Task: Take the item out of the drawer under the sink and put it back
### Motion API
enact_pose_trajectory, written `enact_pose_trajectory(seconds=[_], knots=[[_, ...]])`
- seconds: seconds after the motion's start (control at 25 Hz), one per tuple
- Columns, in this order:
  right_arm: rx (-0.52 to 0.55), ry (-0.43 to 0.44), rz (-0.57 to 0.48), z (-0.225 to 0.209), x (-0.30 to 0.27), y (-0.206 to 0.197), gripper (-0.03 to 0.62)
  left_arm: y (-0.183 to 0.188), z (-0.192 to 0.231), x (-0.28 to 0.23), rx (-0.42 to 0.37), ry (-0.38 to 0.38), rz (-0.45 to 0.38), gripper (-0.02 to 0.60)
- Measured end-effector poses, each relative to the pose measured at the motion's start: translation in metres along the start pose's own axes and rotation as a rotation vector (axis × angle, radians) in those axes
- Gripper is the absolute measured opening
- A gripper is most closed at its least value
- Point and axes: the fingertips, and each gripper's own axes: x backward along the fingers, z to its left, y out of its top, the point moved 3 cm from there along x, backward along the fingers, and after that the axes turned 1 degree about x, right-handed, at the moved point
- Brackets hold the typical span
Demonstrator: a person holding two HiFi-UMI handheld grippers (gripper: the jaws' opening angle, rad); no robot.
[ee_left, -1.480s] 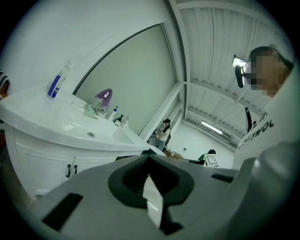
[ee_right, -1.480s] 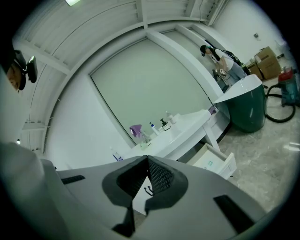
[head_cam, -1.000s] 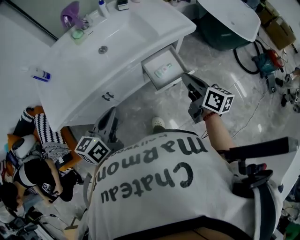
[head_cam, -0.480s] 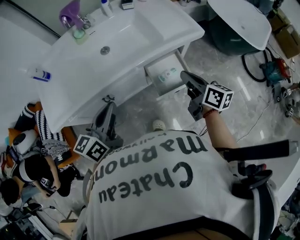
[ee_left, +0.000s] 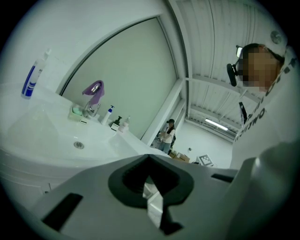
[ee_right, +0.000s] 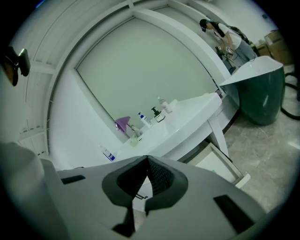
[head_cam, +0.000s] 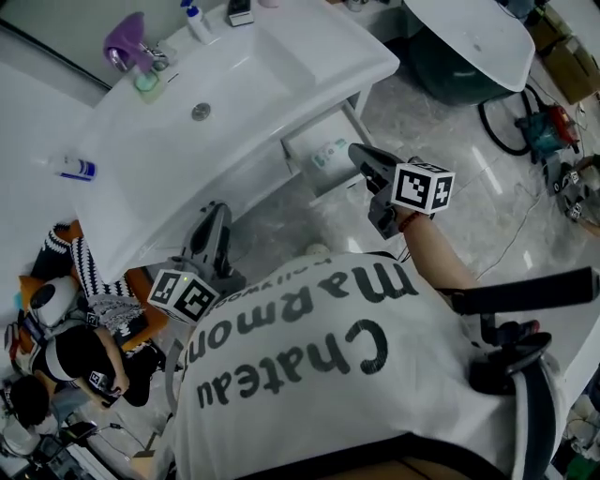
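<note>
Right tool (head_cam: 358, 152): its jaws are closed together and hold nothing; in the head view its tip is over the front right corner of the open drawer, apart from the item.
Left tool (head_cam: 217, 214): its jaws are also pressed together and empty; its tip points at the white front under the sink, very near to it. I cannot tell if it touches.
Drawer (head_cam: 305, 164): pulled out, below the right end of the sink.
Item (head_cam: 327, 150): a small pale pack with green marks, lying flat inside the drawer, not held by any tool.
Sink (head_cam: 234, 84): a white basin set in a white surface, with a round drain (head_cam: 201, 112) near the middle.
Things on the surface: a blue and white tube (head_cam: 73, 168) lies at the left end; a green dish (head_cam: 145, 82) and a purple object (head_cam: 122, 42) stand beside the tap; a pump bottle (head_cam: 195, 21) stands at the back edge.
Floor (head_cam: 272, 220): grey and marbled.
Other person (head_cam: 75, 356): sits low at the left of the cabinet, in black and white clothes.
</note>
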Motion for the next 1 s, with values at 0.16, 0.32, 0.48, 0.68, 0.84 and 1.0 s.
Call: enact_pose_trajectory(seconds=[0.16,0.32,0.48,0.68,0.84,1.0], knots=[[-0.033,-0.047,0.0,-0.013,-0.002,-0.002,0.009,-0.006,-0.003,-0.018,-0.017,-0.033,0.037,0.009],[-0.068,-0.089,0.009,-0.025,-0.017,-0.013,0.009,-0.018,-0.002,-0.04,-0.054,-0.066,0.095,0.009],[-0.119,-0.2,0.002,-0.049,-0.032,-0.03,0.009,-0.039,-0.005,-0.07,-0.059,-0.142,0.171,0.009],[-0.197,-0.278,0.055,-0.08,-0.059,-0.056,0.009,-0.067,-0.002,-0.115,-0.033,-0.229,0.257,0.009],[-0.317,-0.363,0.042,-0.111,-0.078,-0.071,0.009,-0.084,0.003,-0.142,-0.036,-0.285,0.332,0.009],[-0.386,-0.443,0.044,-0.137,-0.097,-0.081,0.009,-0.097,0.008,-0.158,-0.057,-0.327,0.37,0.009]])
